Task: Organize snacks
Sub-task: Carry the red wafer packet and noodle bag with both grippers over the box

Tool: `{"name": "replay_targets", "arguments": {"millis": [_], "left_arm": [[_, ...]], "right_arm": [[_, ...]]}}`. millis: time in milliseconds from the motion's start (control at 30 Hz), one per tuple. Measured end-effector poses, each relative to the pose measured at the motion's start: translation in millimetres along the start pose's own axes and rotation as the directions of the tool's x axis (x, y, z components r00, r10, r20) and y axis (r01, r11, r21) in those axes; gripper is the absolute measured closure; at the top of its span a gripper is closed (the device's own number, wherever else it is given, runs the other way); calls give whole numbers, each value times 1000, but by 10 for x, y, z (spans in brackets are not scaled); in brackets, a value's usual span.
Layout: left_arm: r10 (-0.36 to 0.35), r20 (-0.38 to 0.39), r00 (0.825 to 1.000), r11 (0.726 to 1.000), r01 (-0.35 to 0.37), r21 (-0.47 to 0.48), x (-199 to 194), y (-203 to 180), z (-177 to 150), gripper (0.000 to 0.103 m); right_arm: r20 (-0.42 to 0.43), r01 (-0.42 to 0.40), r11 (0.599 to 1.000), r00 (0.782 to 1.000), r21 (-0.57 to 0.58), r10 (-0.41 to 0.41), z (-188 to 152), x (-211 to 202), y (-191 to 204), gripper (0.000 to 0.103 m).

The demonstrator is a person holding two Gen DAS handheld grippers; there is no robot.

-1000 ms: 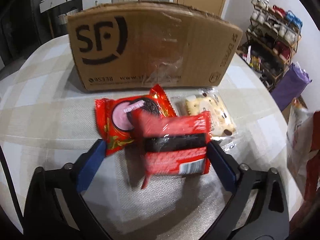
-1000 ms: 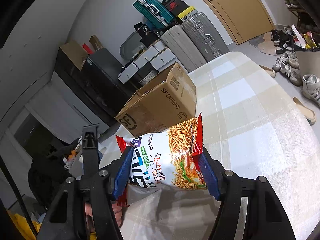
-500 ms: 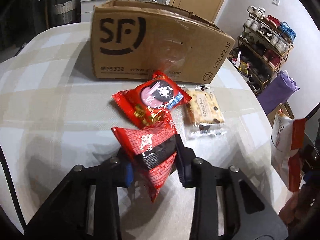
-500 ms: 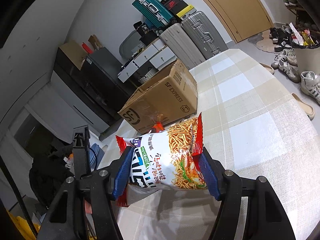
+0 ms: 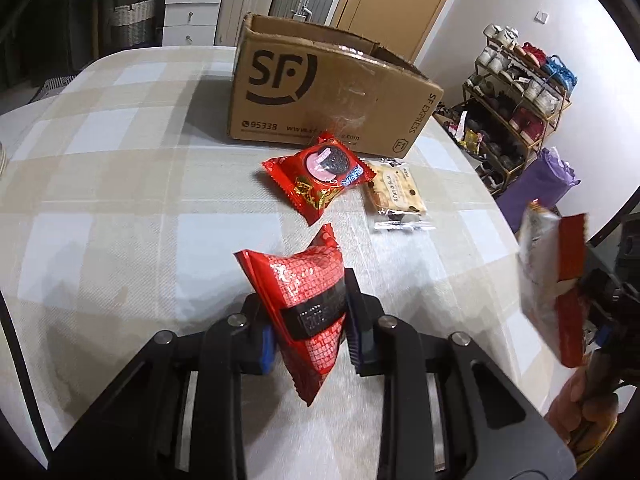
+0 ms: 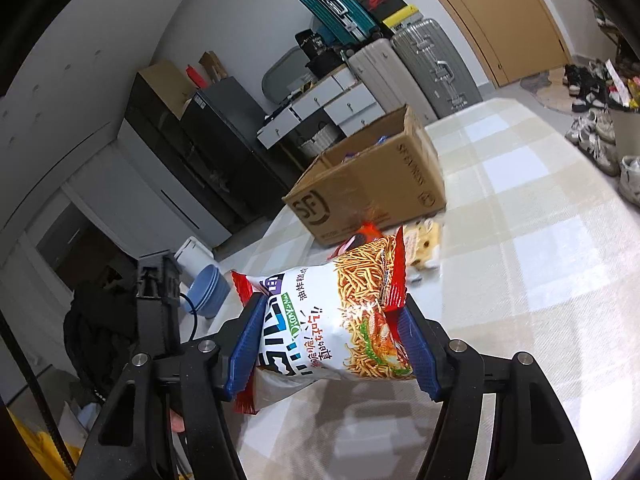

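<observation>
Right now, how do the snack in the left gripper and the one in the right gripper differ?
The red brick-pattern packet is small and pinched narrow by the left gripper. The noodle snack bag is larger, mostly white, and spans the right gripper widthwise. Both are held above the table.

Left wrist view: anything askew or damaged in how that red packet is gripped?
Somewhat askew. The left gripper pinches the red packet across its middle, so the packet stands tilted and squeezed in at the waist, one corner pointing up and one hanging below the fingers. No tear or spill shows.
</observation>
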State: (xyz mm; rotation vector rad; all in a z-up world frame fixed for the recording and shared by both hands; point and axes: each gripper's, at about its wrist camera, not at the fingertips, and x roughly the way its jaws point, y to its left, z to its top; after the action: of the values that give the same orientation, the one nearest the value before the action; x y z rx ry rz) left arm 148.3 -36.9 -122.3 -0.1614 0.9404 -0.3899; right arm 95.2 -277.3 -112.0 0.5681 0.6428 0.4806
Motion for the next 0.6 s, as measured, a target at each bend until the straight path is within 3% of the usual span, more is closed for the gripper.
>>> {"name": "replay_targets", "arguments": {"millis": [333,600], "left_arm": [[7,64,998,1000,-8,13,-602,107,-300,79],[21,108,994,997,-29,75,-1049,15,-530,79]], "right_arm": [[9,-11,997,1000,-76,12,-84,-139,381,37],[-16,-27,994,1000,-105,25,-294,-198,476,37]]}}
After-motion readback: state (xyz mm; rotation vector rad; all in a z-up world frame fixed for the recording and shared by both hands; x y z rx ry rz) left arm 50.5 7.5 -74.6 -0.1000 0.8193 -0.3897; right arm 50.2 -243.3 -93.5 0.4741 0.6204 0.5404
